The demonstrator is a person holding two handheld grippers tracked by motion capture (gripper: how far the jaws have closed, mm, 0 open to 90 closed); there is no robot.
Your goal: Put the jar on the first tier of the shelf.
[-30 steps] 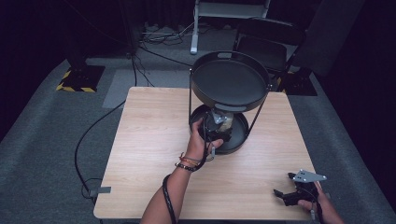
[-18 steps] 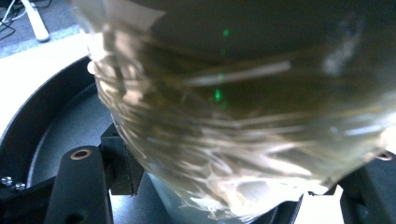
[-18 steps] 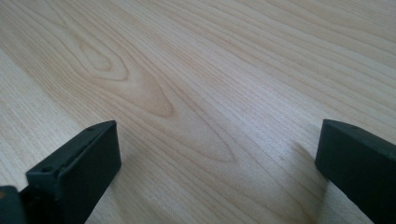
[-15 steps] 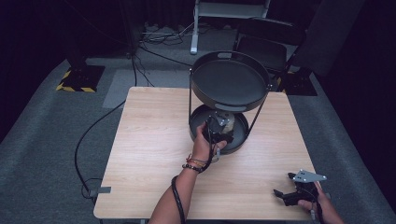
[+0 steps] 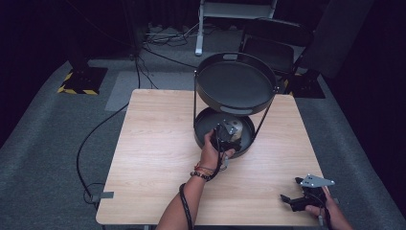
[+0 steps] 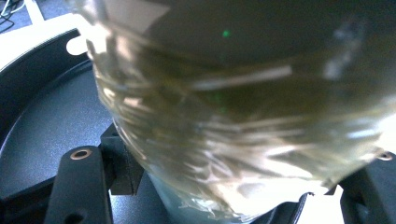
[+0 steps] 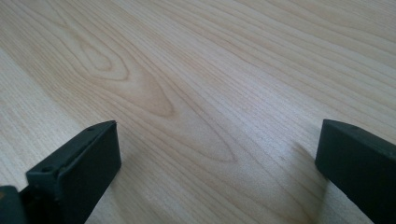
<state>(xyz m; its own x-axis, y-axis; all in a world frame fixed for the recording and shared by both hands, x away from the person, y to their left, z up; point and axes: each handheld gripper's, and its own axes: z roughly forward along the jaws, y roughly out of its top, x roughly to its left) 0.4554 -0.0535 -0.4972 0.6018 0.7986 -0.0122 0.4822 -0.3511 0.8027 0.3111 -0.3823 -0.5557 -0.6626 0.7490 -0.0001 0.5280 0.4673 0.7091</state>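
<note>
A black two-tier tray stand sits at the far middle of the wooden table (image 5: 158,143). My left gripper (image 5: 229,139) reaches into its lower tray (image 5: 206,127), under the upper tray (image 5: 237,86). In the left gripper view, the left gripper (image 6: 224,186) is shut on a clear, yellowish glass (image 6: 243,116), held just above the lower tray's dark floor (image 6: 42,121). I cannot tell whether the glass touches the tray. My right gripper (image 5: 292,200) rests low at the table's front right corner. In the right gripper view it (image 7: 215,158) stands open with bare wood between its fingers.
The stand's thin black posts (image 5: 195,103) rise on both sides of the lower tray. A black cable (image 5: 95,139) runs over the grey floor left of the table. A dark chair (image 5: 273,43) stands behind the table.
My left hand has moved forward and down, bringing the glass lower into the bottom tray. The right gripper has stayed where it was.
</note>
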